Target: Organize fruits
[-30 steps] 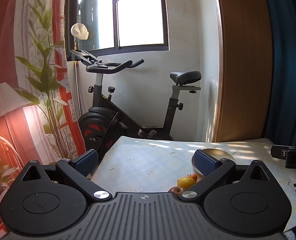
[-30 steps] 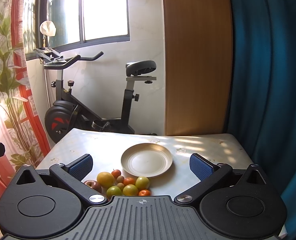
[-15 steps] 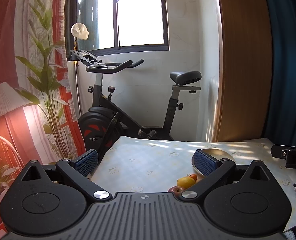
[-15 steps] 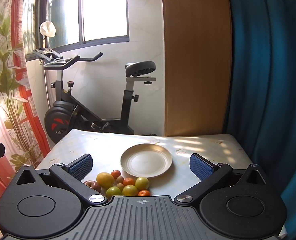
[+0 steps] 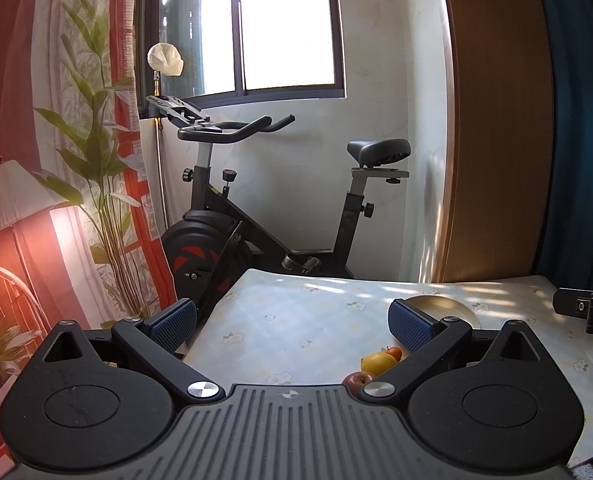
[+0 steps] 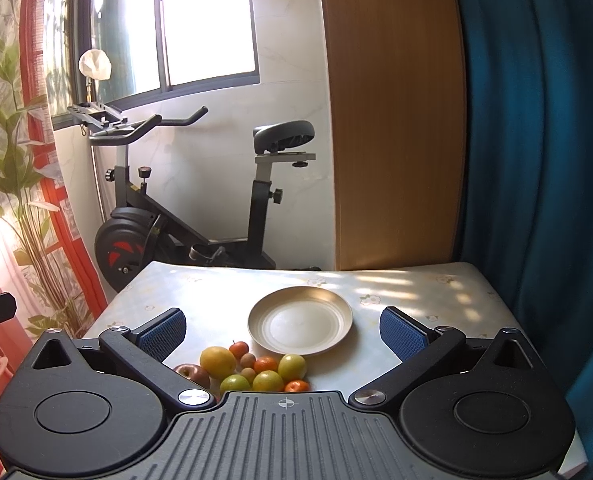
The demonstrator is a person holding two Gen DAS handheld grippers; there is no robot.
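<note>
A pile of several small fruits point(image 6: 256, 368) lies on the table: a yellow lemon point(image 6: 217, 362), a red apple point(image 6: 192, 373), green and orange ones. Just behind it sits an empty round plate point(image 6: 300, 330). My right gripper point(image 6: 282, 330) is open and empty, held above the near table edge with the fruits and plate between its fingers. My left gripper point(image 5: 294, 322) is open and empty, to the left of the pile; the lemon point(image 5: 377, 362) and apple point(image 5: 357, 380) show beside its right finger point(image 5: 410, 326), and the plate point(image 5: 452, 309) is partly hidden behind it.
The table point(image 6: 436, 292) has a pale flowered cloth. An exercise bike point(image 6: 200, 216) stands behind it by the window. A wooden panel point(image 6: 392, 120) and blue curtain point(image 6: 536, 160) are at right, a plant-print curtain point(image 5: 96, 160) at left.
</note>
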